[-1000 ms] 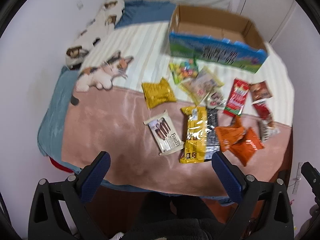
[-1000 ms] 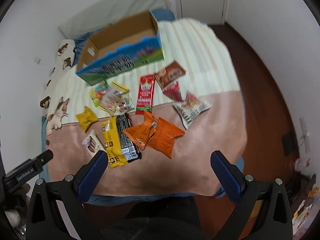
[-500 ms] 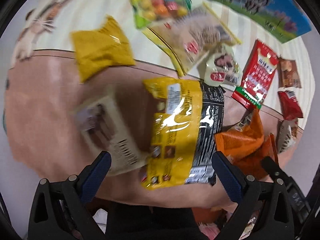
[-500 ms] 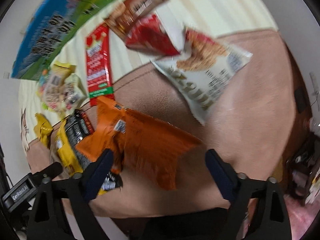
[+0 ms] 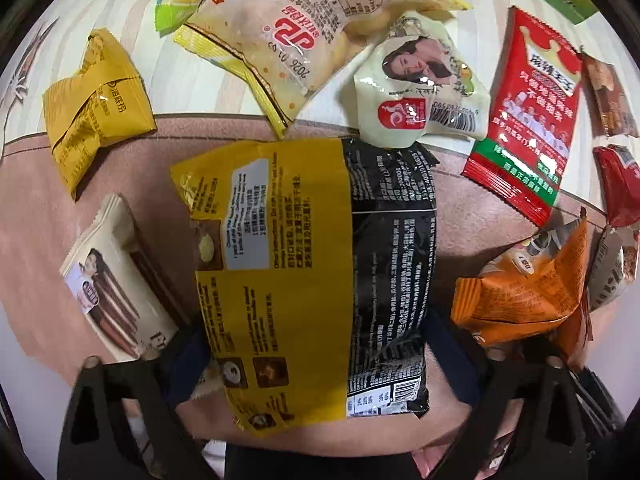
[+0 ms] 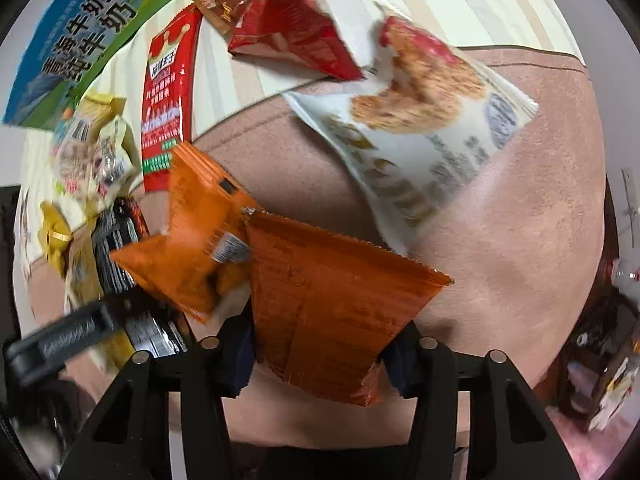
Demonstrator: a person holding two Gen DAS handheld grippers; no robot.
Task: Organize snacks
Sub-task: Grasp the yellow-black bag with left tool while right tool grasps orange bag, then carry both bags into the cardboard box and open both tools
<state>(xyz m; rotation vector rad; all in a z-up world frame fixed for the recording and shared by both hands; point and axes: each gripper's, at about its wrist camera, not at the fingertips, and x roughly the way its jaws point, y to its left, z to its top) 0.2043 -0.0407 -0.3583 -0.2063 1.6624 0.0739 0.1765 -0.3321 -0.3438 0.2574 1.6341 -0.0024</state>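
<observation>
Snack packets lie scattered on a bed. In the left wrist view my left gripper (image 5: 316,356) is open, its jaws on either side of a yellow packet (image 5: 268,280) and a black packet (image 5: 390,280) lying side by side. In the right wrist view my right gripper (image 6: 320,354) is open with its jaws straddling the lower end of a flat orange packet (image 6: 332,304). A second, crumpled orange packet (image 6: 196,240) lies just to its left and also shows in the left wrist view (image 5: 528,288).
A white oat-snack bag (image 6: 420,140), red packets (image 6: 292,36), a long red sachet (image 5: 528,116), cream and yellow bags (image 5: 416,88) and a small yellow pack (image 5: 92,108) lie around. A blue-green carton (image 6: 76,36) stands at the back. The bed edge is close below.
Both grippers have dropped from high above the bed down to the snacks. The left now straddles the yellow and black packets, the right straddles the orange packet.
</observation>
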